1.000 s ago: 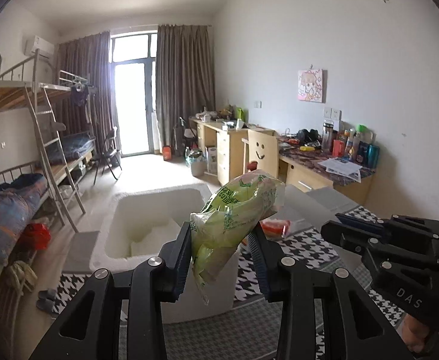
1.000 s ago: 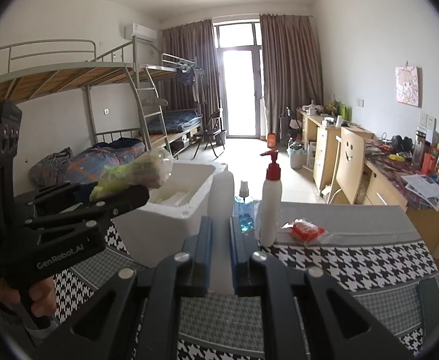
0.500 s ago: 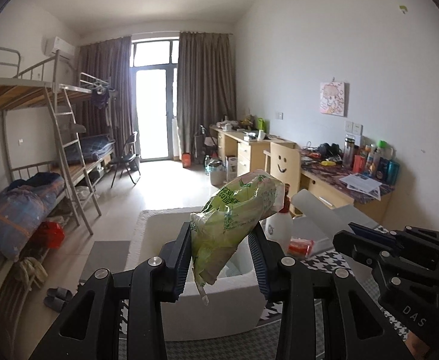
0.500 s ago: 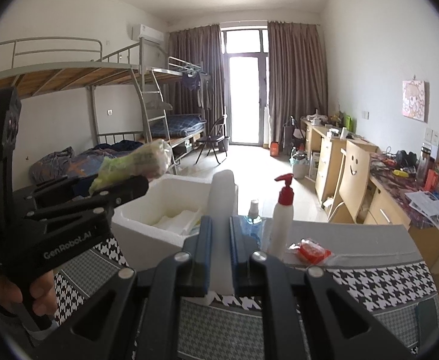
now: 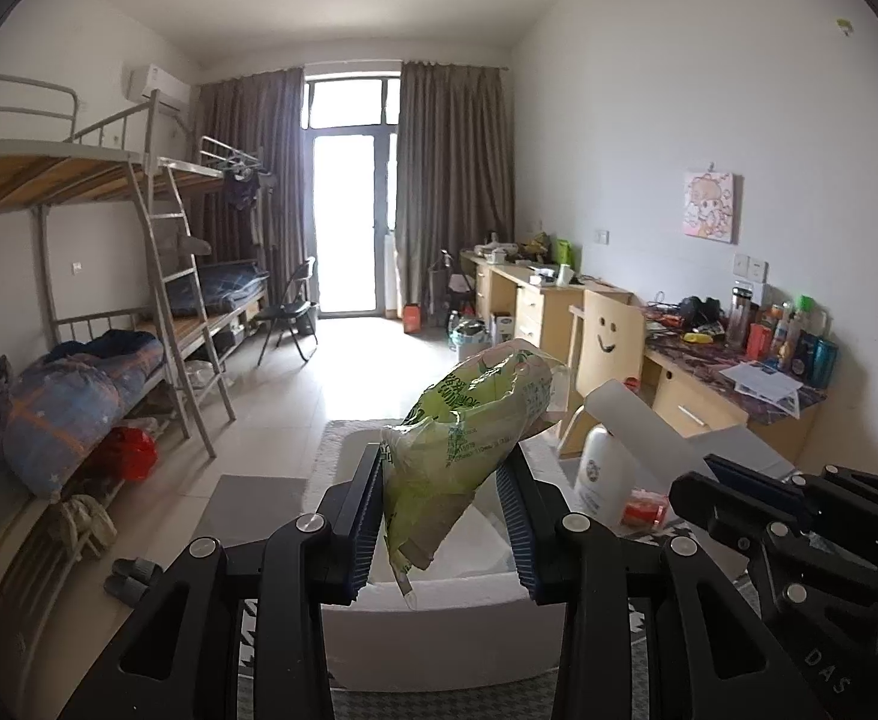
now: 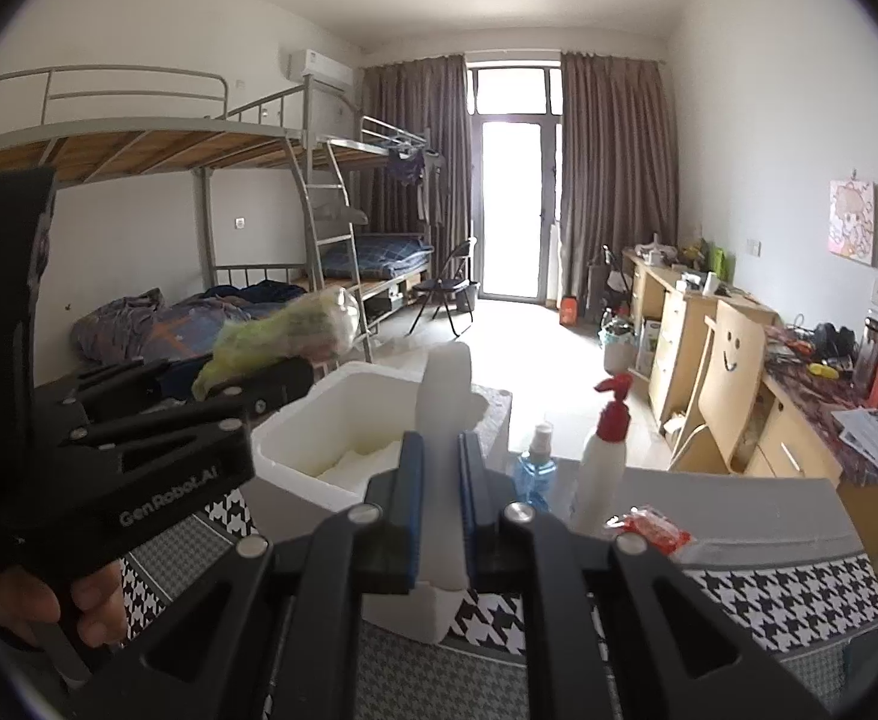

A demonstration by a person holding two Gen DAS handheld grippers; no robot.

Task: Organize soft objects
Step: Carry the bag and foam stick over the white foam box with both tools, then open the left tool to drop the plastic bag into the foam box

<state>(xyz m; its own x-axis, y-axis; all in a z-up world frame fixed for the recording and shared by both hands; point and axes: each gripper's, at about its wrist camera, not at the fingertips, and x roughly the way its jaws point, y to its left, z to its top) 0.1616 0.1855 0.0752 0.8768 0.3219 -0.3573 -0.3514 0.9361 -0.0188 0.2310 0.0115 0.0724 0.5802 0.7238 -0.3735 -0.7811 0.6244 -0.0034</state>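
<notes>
Left wrist view: left gripper [image 5: 443,501] clamped on crinkly green-and-clear plastic bag [image 5: 469,426], blue-ribbed pads [image 5: 363,516] pinching its lower half, top of bag leaning toward 1 o'clock. Held above open white foam box [image 5: 439,636], which sits on black-and-white houndstooth tablecloth [image 5: 637,654]. White round-shouldered bottle [image 5: 604,471] at 3 o'clock of bag, small red packet [image 5: 646,507] just beside its base. Right gripper's black body [image 5: 811,534] at 4 o'clock, white soft foam cylinder [image 5: 643,423] sticking out of it toward 11 o'clock. Grey metal bunk bed [image 5: 108,276] at 9 o'clock, wooden chair with smiley face [image 5: 610,342] at 2 o'clock.

Right wrist view: right gripper [image 6: 442,486] closed tight on white soft foam cylinder [image 6: 446,420], cylinder upright between blue pads, lower end hanging below them. White foam box [image 6: 330,426] directly behind, at 11 o'clock. Left gripper [image 6: 270,384] at 9 o'clock, held by hand [image 6: 48,606], green bag [image 6: 285,330] blurred, poised over box's left rim. Blue clear spray bottle [image 6: 536,468] and white bottle with red trigger pump [image 6: 604,456] at 2 o'clock, standing just beside each other on tablecloth [image 6: 787,594]. Red packet [image 6: 655,531] near pump bottle's base.
</notes>
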